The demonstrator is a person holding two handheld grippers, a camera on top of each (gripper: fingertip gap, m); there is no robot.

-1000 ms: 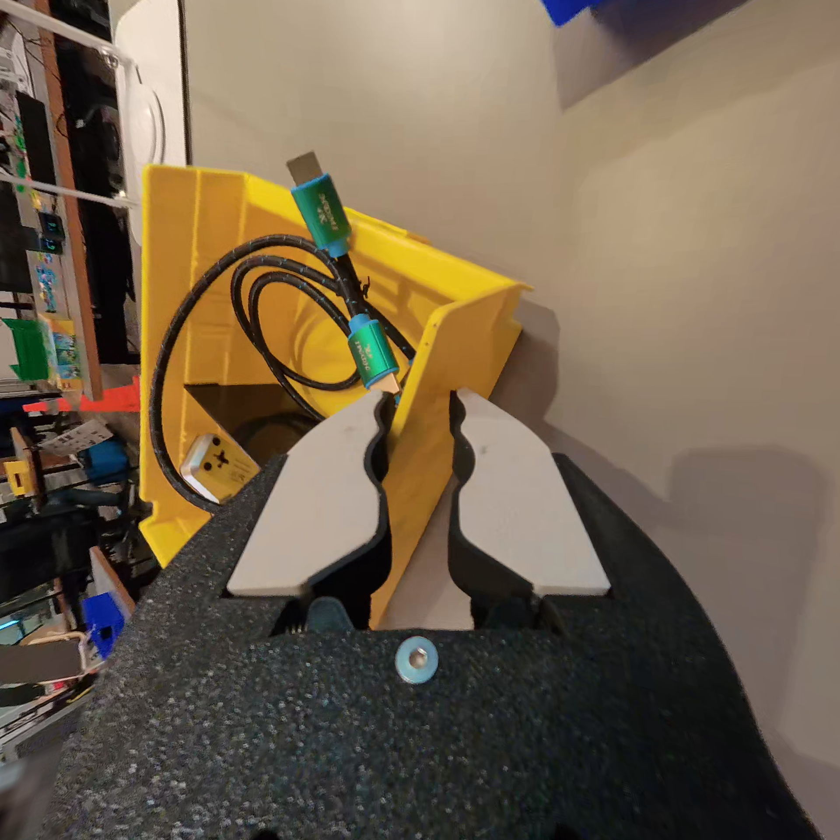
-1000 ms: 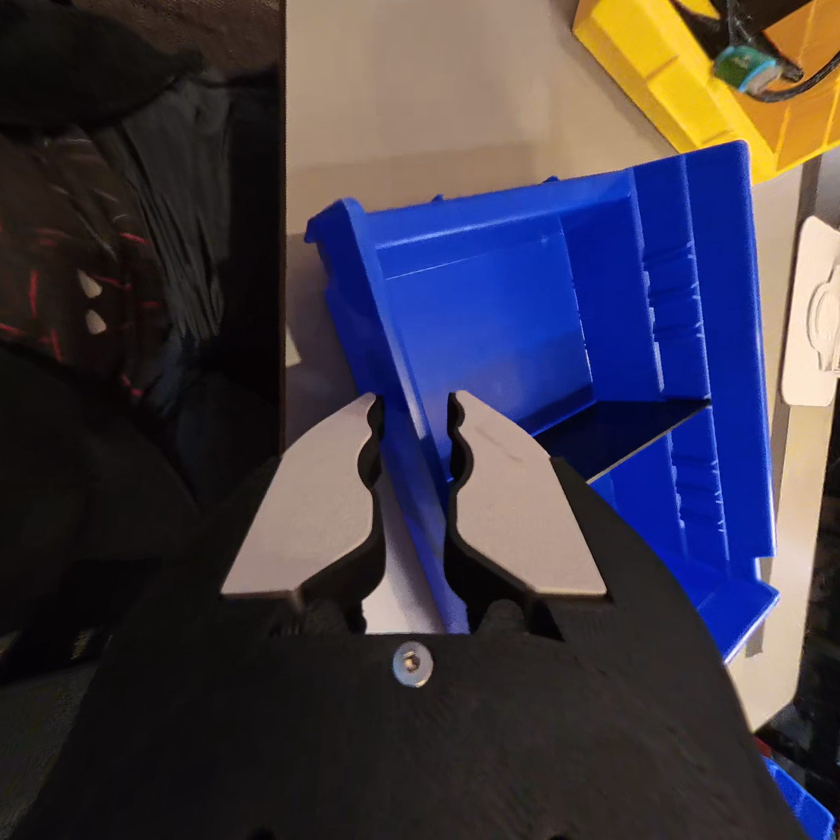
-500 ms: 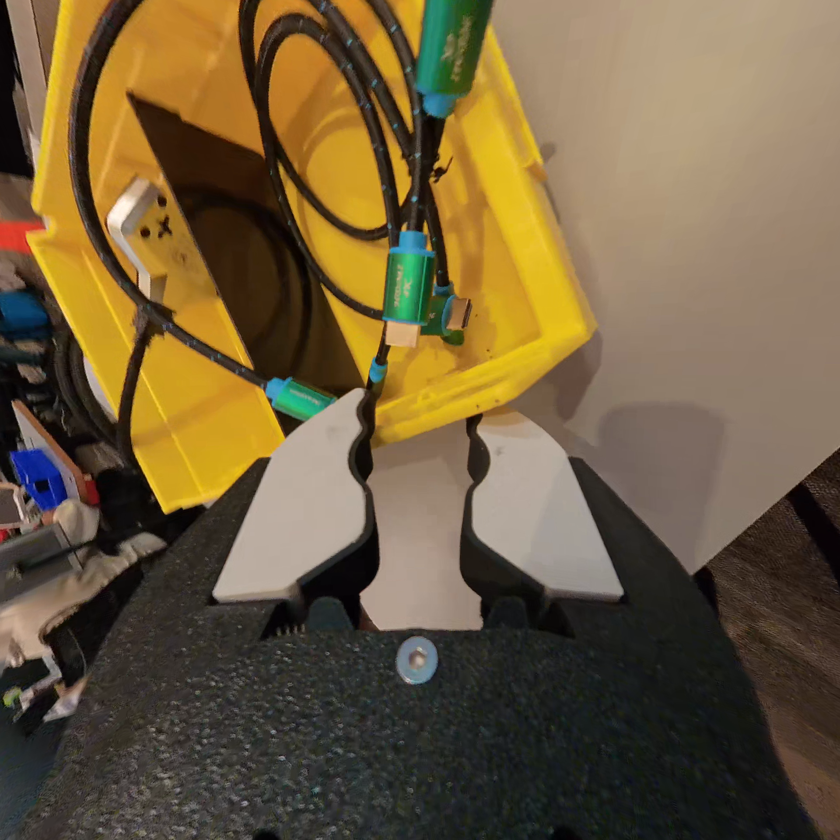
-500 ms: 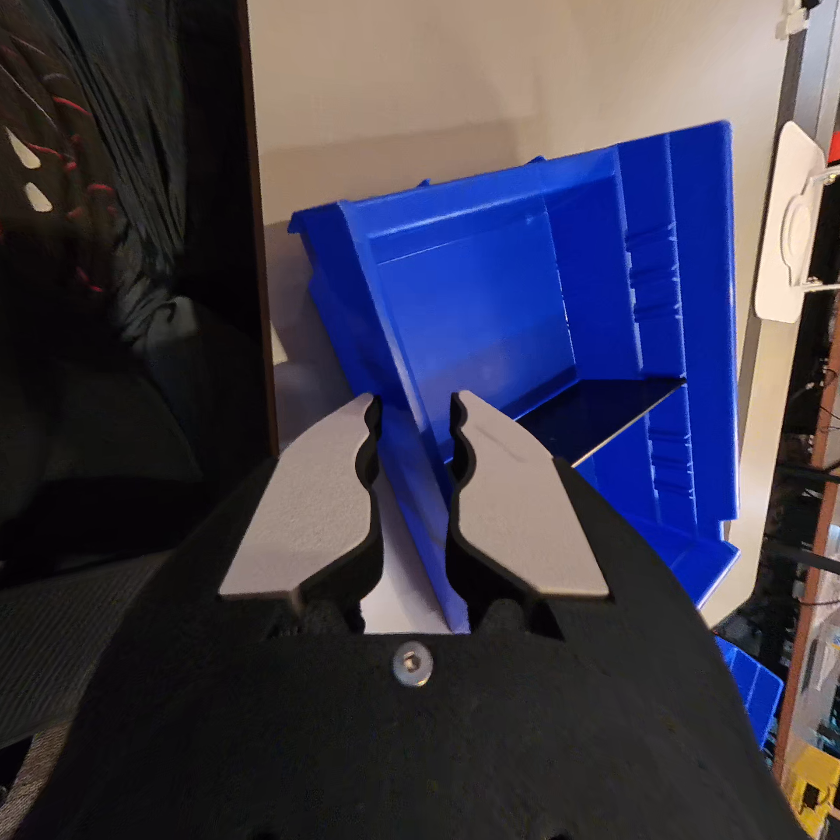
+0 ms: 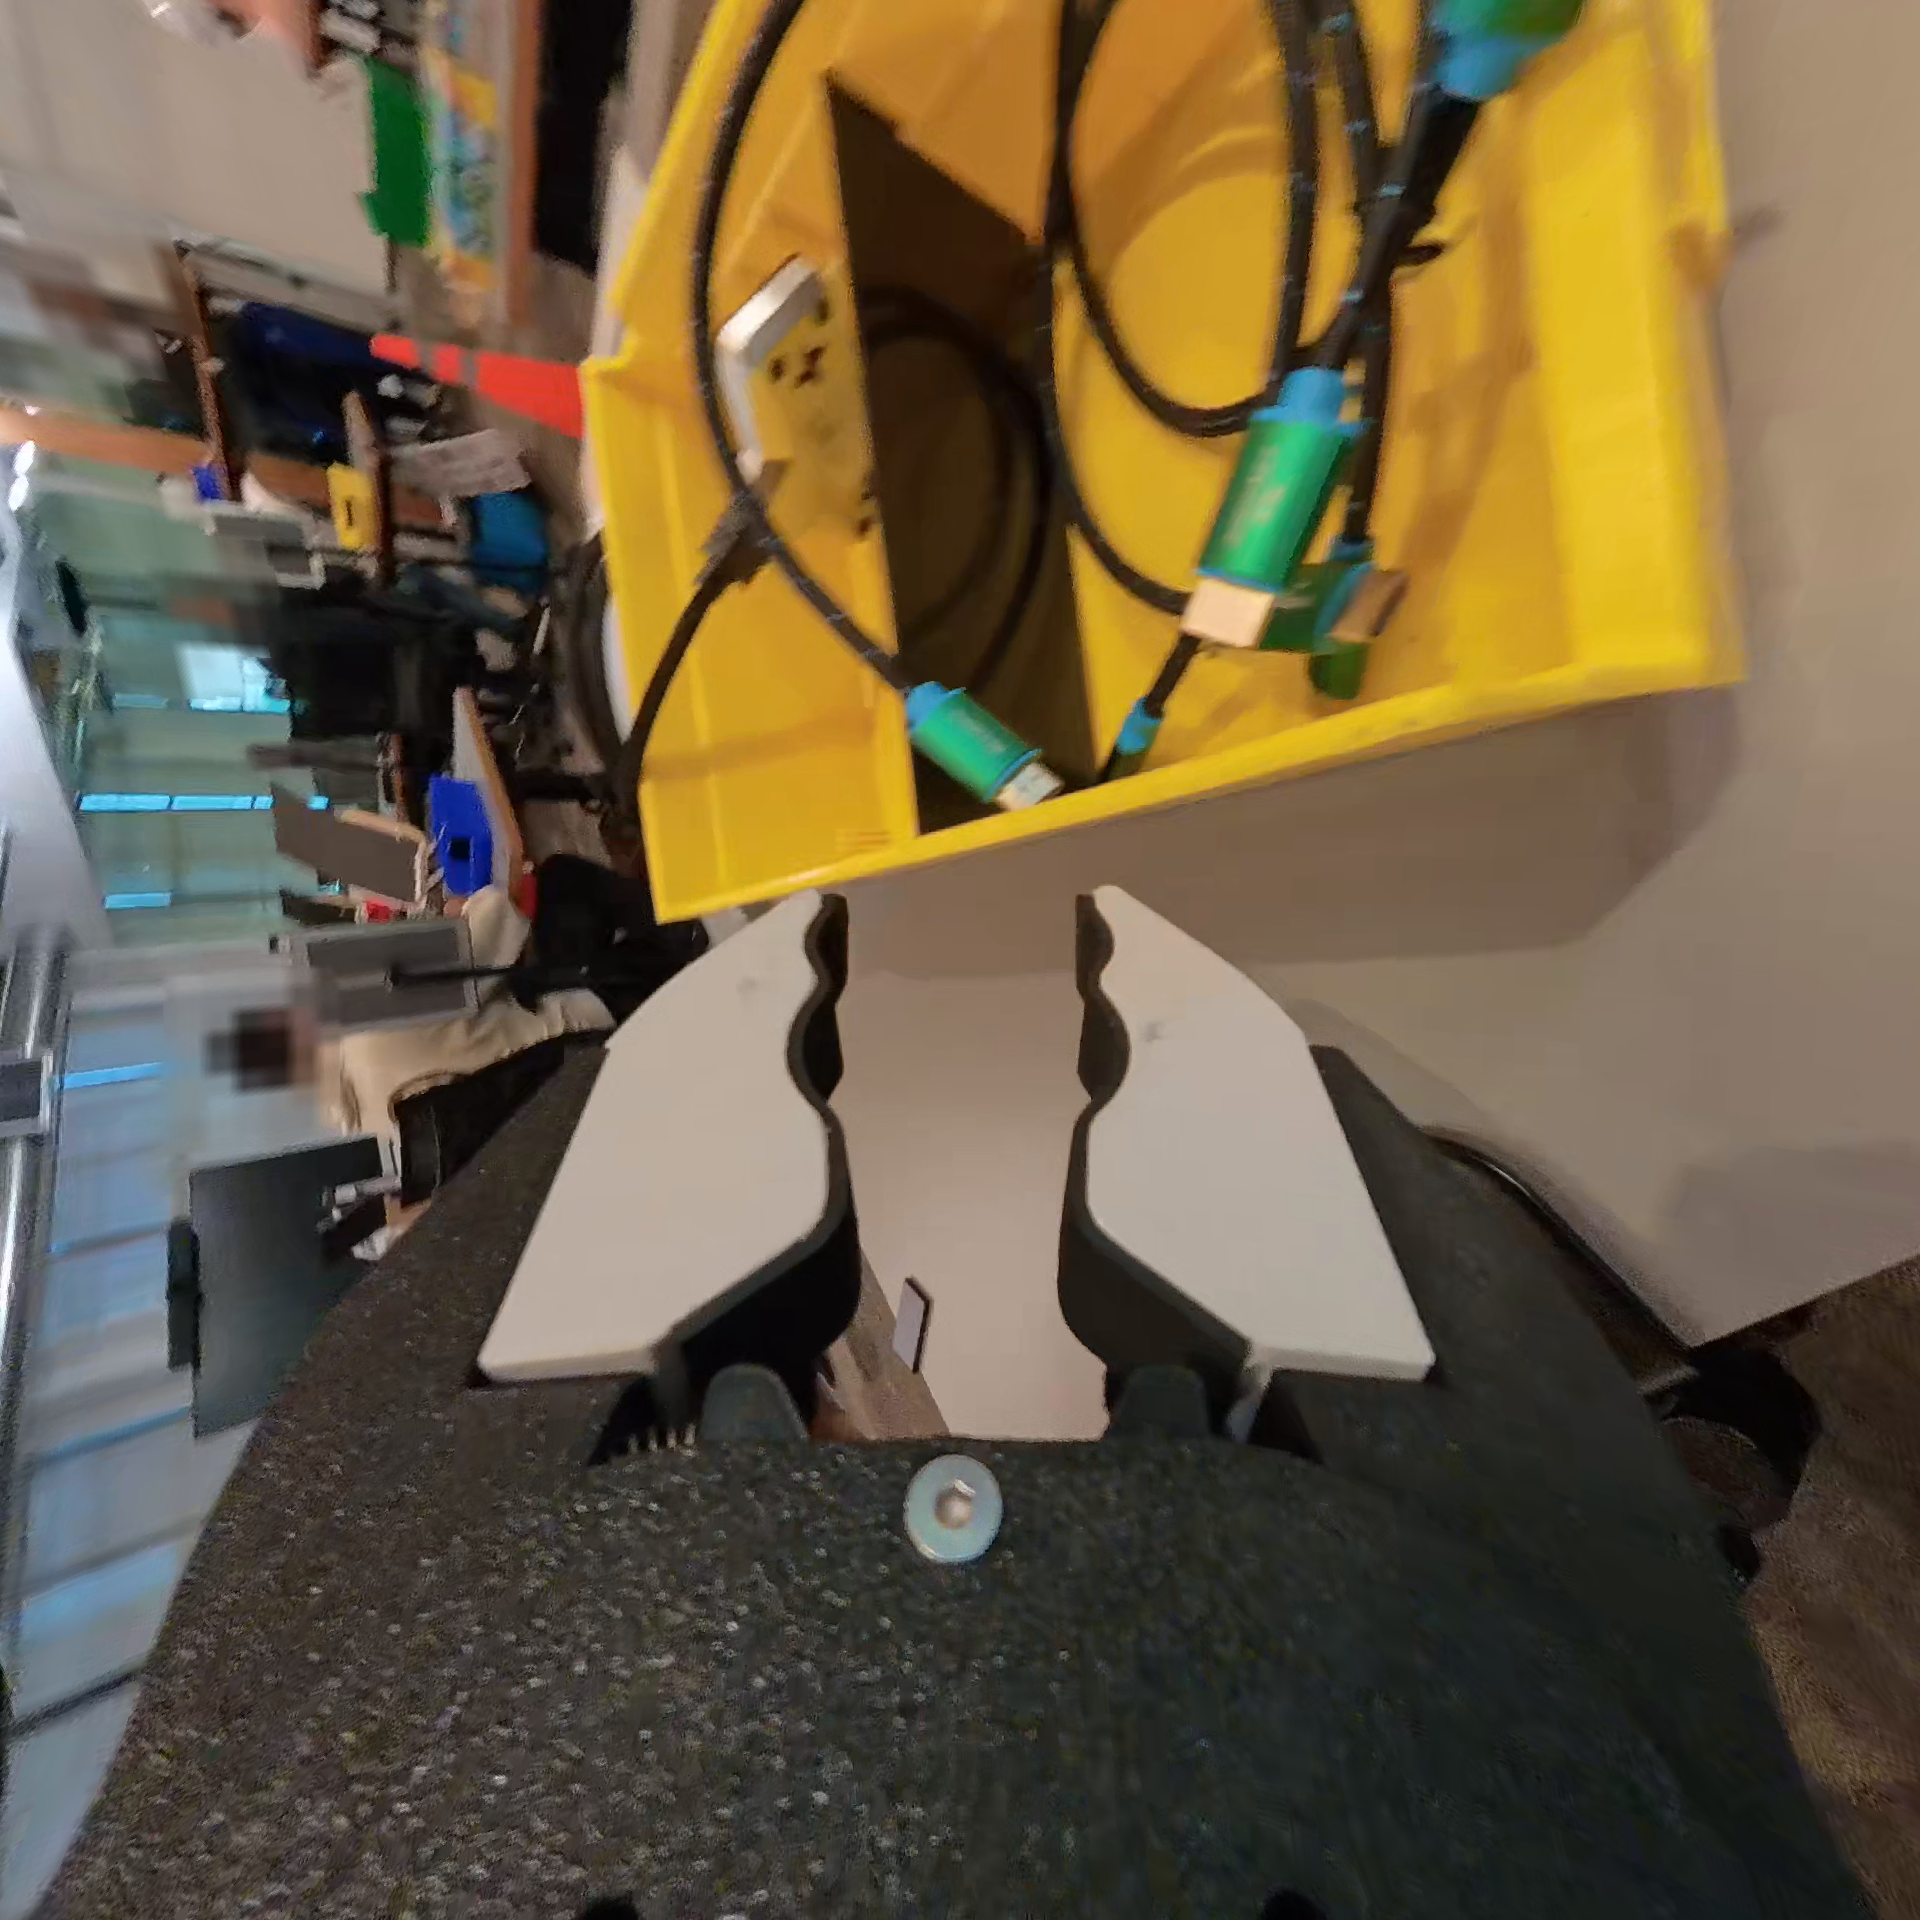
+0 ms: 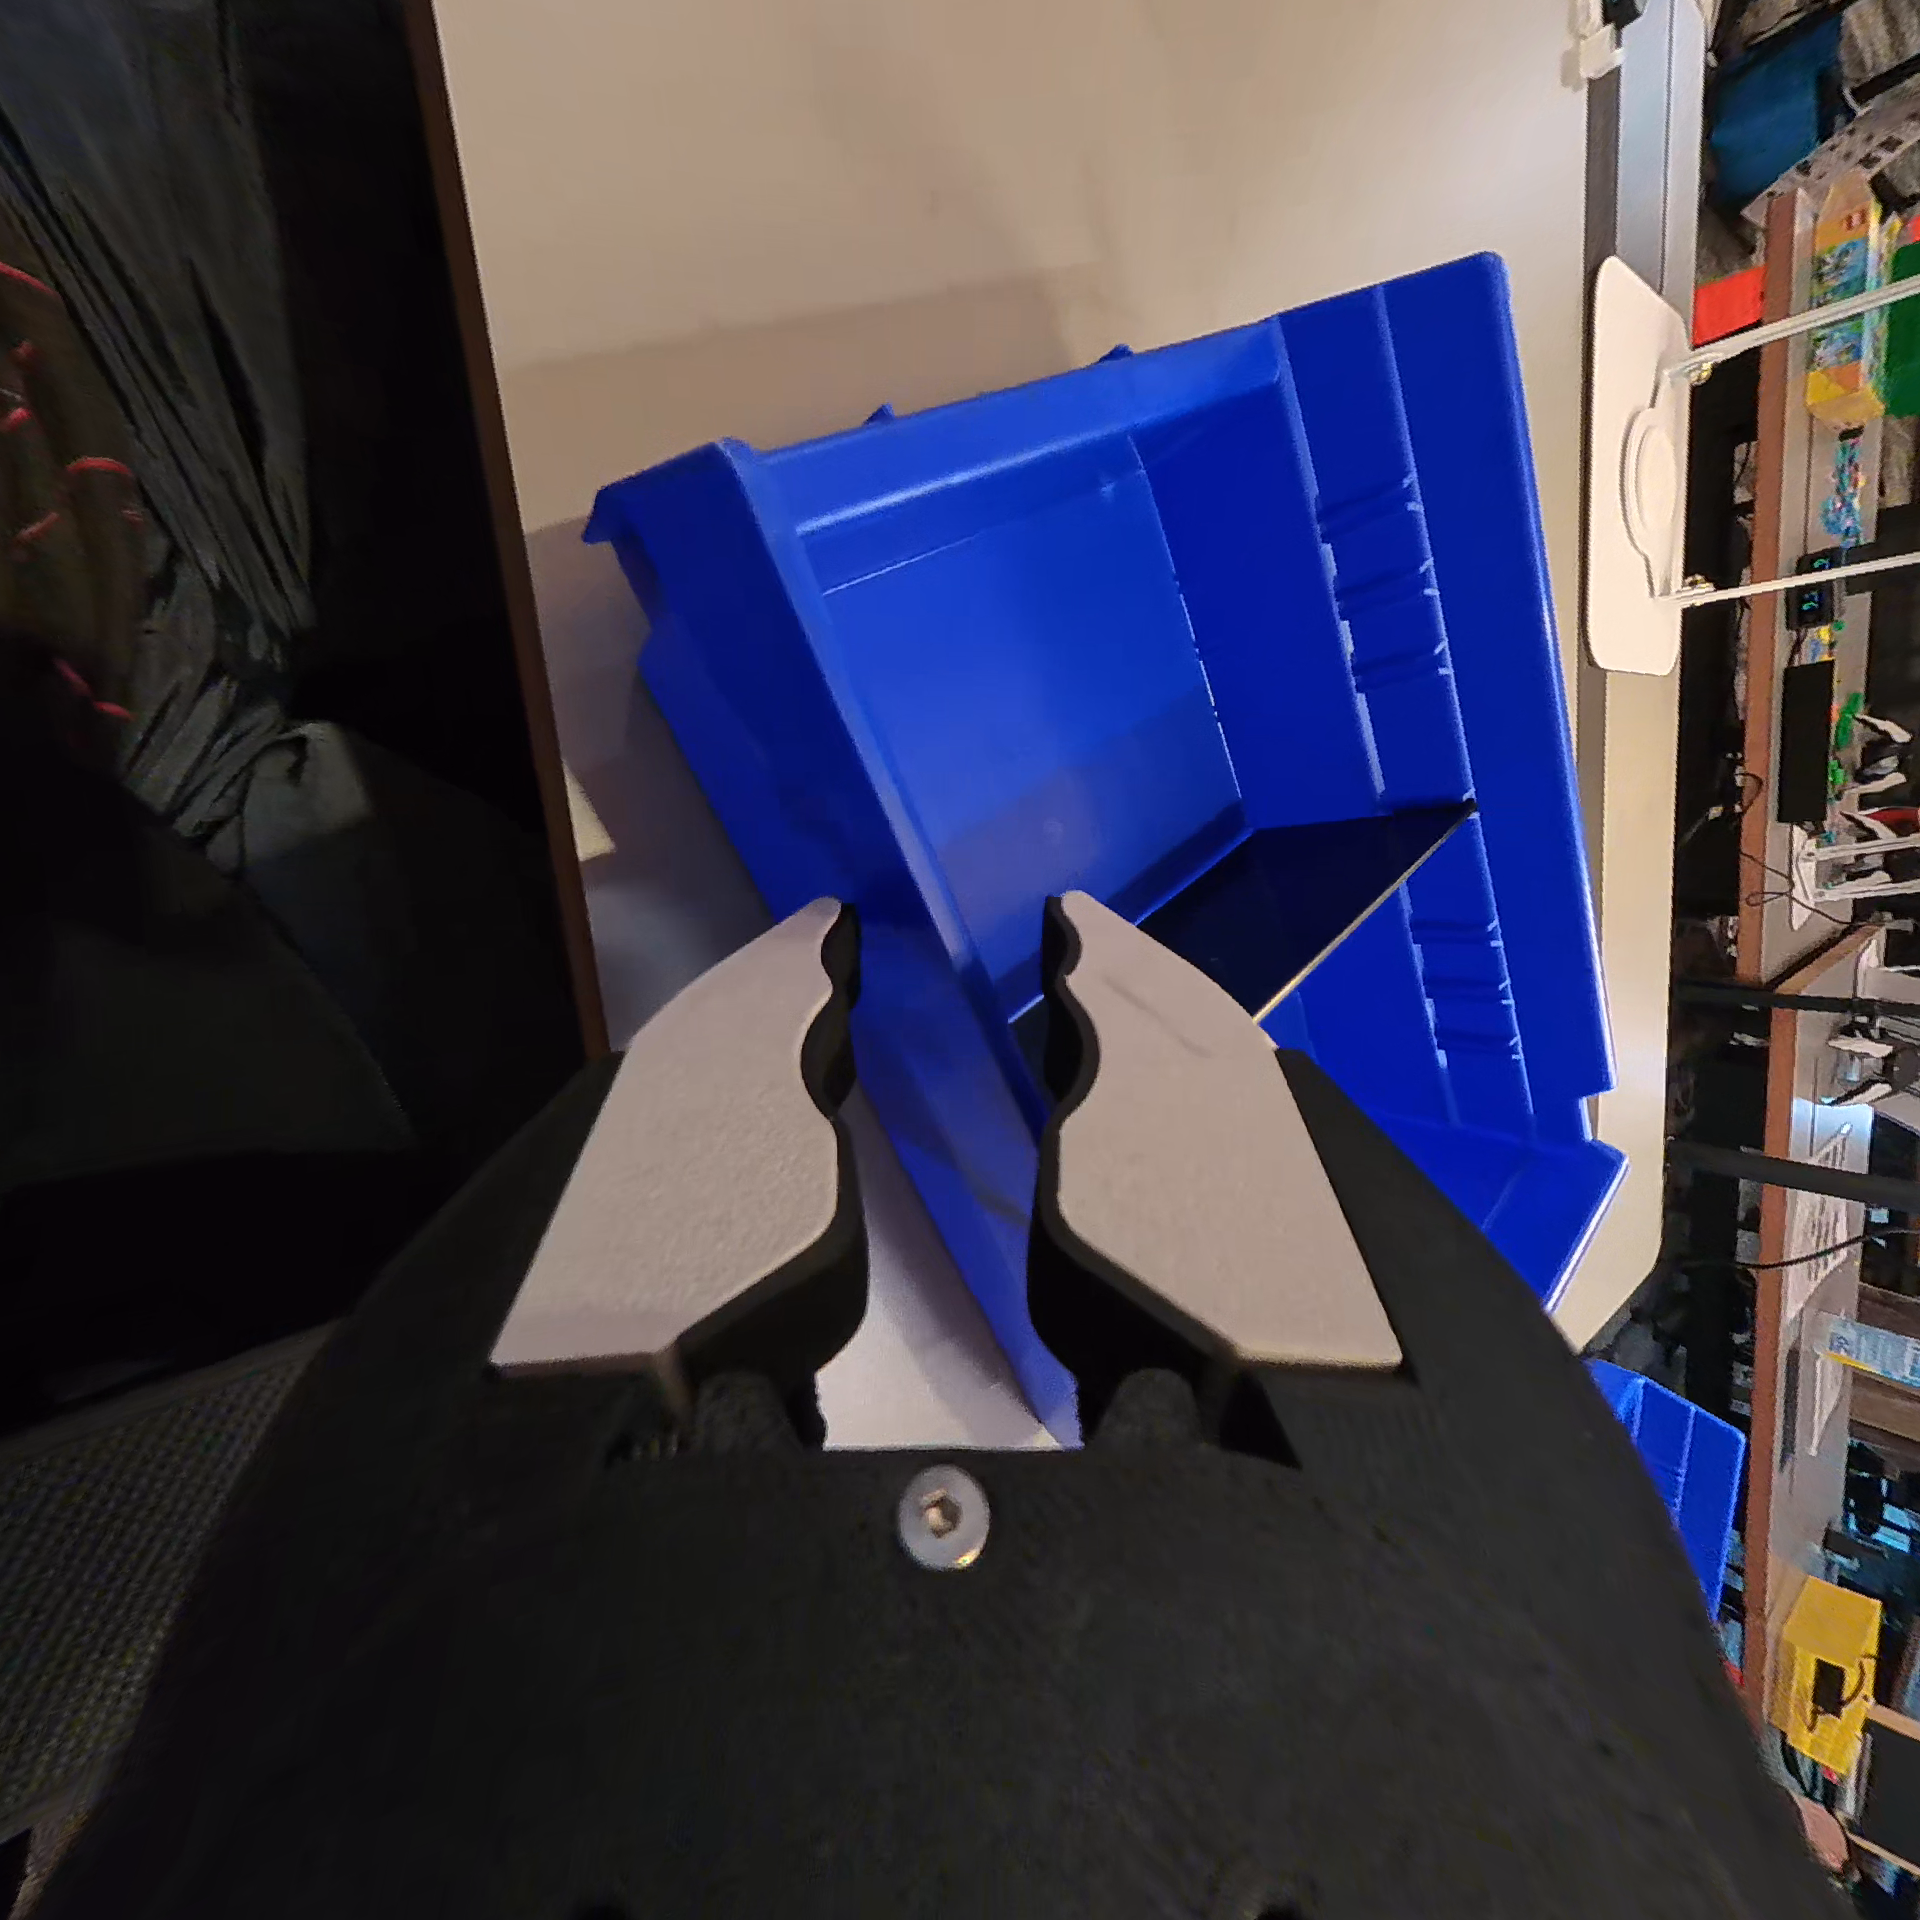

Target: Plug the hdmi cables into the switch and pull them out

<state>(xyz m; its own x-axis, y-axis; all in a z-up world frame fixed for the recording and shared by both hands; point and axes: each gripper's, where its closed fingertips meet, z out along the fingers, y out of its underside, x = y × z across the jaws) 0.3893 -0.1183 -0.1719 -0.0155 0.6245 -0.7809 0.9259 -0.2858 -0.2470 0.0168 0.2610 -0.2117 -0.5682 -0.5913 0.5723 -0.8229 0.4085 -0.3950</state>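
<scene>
A yellow bin [image 5: 1558,686] on the pale table [image 5: 1558,987] holds coiled black HDMI cables [image 5: 1039,468] with green plugs [image 5: 1262,509], one plug [image 5: 971,743] near the bin's front rim. A silver switch box [image 5: 774,343] leans against the bin's dark divider. My left gripper [image 5: 956,914] is open and empty, just short of the bin's rim. My right gripper [image 6: 951,920] is shut on the side wall of an empty blue bin [image 6: 1018,665], one finger inside and one outside.
The blue bin has a dark divider [image 6: 1299,894]. The table's edge [image 6: 499,520] runs close beside it, with dark floor beyond. A white lamp base [image 6: 1636,468] sits at the far table edge. Cluttered shelves [image 6: 1829,727] stand behind.
My left gripper let go of the yellow bin's wall, opened and drew back below its rim. My right gripper kept its hold on the blue bin, which moved with it over the table.
</scene>
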